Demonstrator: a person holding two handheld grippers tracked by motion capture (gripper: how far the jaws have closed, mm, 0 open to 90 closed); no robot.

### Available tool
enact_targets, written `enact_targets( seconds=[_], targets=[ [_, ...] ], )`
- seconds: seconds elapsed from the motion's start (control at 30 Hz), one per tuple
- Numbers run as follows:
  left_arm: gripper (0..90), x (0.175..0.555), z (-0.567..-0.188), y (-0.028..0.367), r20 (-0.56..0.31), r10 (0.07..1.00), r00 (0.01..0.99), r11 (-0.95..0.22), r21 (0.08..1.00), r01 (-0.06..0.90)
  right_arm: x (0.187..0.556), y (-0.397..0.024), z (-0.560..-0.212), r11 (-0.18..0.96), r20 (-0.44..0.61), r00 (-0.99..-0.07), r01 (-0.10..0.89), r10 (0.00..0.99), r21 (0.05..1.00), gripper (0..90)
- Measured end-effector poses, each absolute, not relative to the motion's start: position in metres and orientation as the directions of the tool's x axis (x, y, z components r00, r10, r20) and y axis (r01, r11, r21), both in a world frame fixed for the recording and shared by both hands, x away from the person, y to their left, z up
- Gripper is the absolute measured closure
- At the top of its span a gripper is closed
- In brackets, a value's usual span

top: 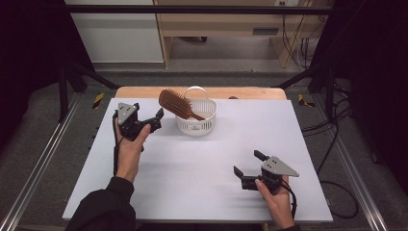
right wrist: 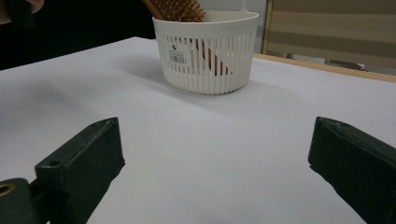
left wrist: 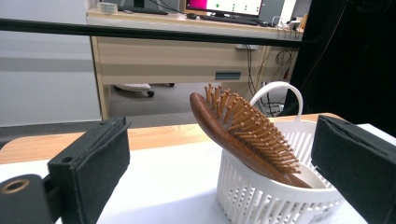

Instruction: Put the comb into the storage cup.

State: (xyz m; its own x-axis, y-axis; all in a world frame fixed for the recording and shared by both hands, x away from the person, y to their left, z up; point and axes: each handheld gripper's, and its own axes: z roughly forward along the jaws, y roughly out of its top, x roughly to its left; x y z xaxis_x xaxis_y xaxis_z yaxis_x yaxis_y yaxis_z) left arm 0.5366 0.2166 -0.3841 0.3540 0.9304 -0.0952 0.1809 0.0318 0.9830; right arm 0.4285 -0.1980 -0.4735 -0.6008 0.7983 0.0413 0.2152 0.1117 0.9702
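Wooden and brown, the paddle hairbrush (top: 176,103) leans in the white slotted basket (top: 206,126) at the far middle of the white table (top: 192,187). Its handle end is down inside the basket, and its bristled head sticks up and out over the basket's left rim, tilted toward the left. The left gripper (top: 153,121) sits just left of the basket, near the brush head, with its jaws spread wide and nothing between them. In the left gripper view the hairbrush (left wrist: 243,135) stands ahead in the gap between the two pads, apart from both. The right gripper (top: 249,166) rests at the near right, well apart from the basket, also wide open and empty; its own view looks across bare table to the basket (right wrist: 208,56).

The step in hand looks like taking the brush with the left gripper. To do it well, I would bring the jaws in around the smooth wooden back and edge of the head rather than onto the bristles (those pins would give and let it slip). Close firmly, then lift up along the lean of the brush, so the handle clears the rim without tipping the light basket. The right gripper could steady the basket's near wall if it starts to shift.
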Motion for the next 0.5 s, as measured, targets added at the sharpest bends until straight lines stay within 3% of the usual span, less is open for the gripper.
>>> enact_targets(
  seconds=[0.5],
  targets=[
    [4.5, 0.521, -0.384, 0.219, -0.061, 0.918, 0.391, -0.009, 0.984, 0.175, 0.429, -0.198, -0.474, 0.116, 0.038, -0.6, 0.216, 0.799, 0.97, 3.4]
  ],
)
